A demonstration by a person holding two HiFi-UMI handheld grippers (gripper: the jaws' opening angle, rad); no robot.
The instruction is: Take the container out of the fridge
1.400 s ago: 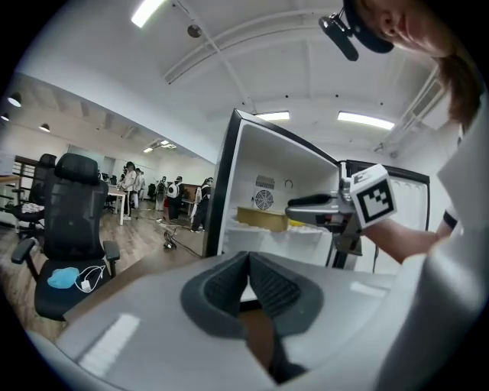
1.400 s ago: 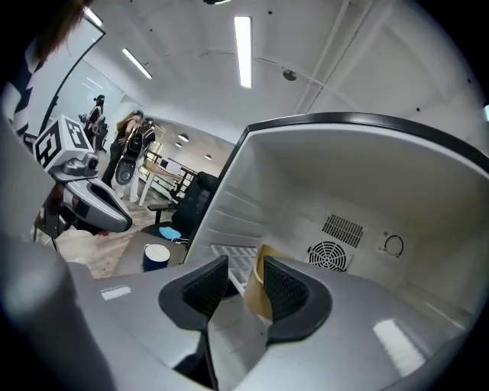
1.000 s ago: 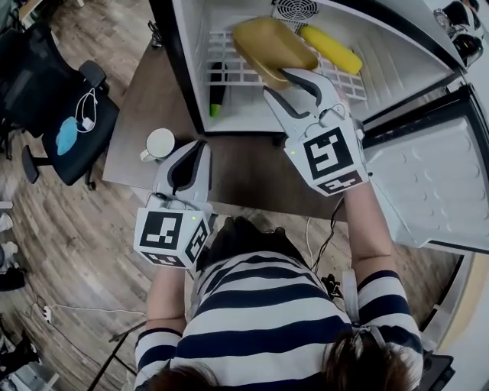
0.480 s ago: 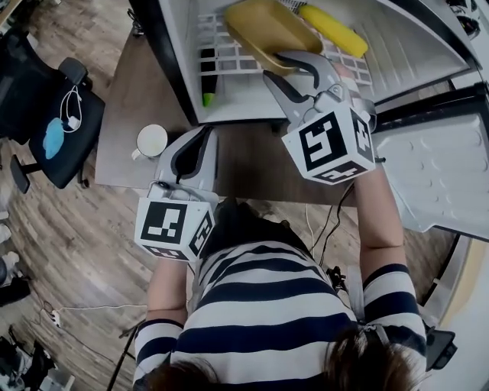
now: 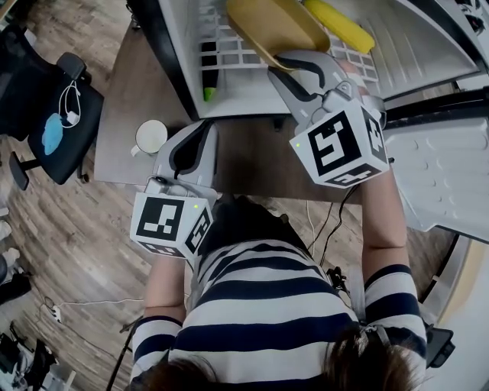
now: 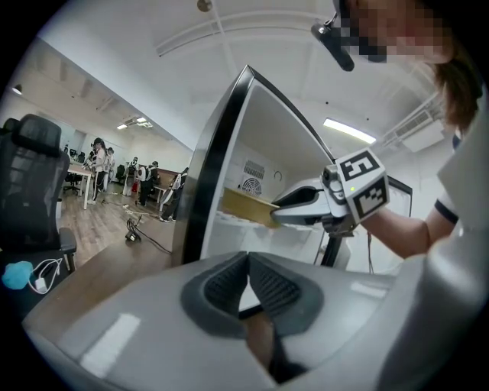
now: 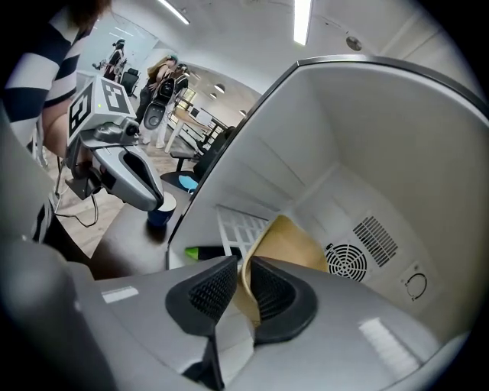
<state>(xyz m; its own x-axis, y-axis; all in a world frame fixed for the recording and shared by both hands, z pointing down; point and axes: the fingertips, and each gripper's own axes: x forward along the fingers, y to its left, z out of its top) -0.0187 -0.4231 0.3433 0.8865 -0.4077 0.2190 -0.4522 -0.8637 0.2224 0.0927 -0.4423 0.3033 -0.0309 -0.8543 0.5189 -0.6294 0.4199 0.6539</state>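
The container is a tan, shallow tub tilted on the wire shelf inside the open fridge. My right gripper reaches into the fridge and its jaws are closing on the tub's near rim; in the right gripper view the thin rim stands between the pads and touches them. The left gripper view shows the tub sticking out from that gripper. My left gripper hovers over the dark table in front of the fridge, shut with nothing in it.
A yellow corn-like piece lies on the shelf behind the tub, a green-tipped dark bottle at the shelf's left. The fridge door hangs open at right. A white cup stands on the table's left; an office chair is beyond.
The right gripper's jaws have drawn together around the tub's rim. The head camera shifted, so the fridge sits higher in view. The left gripper has stayed in place.
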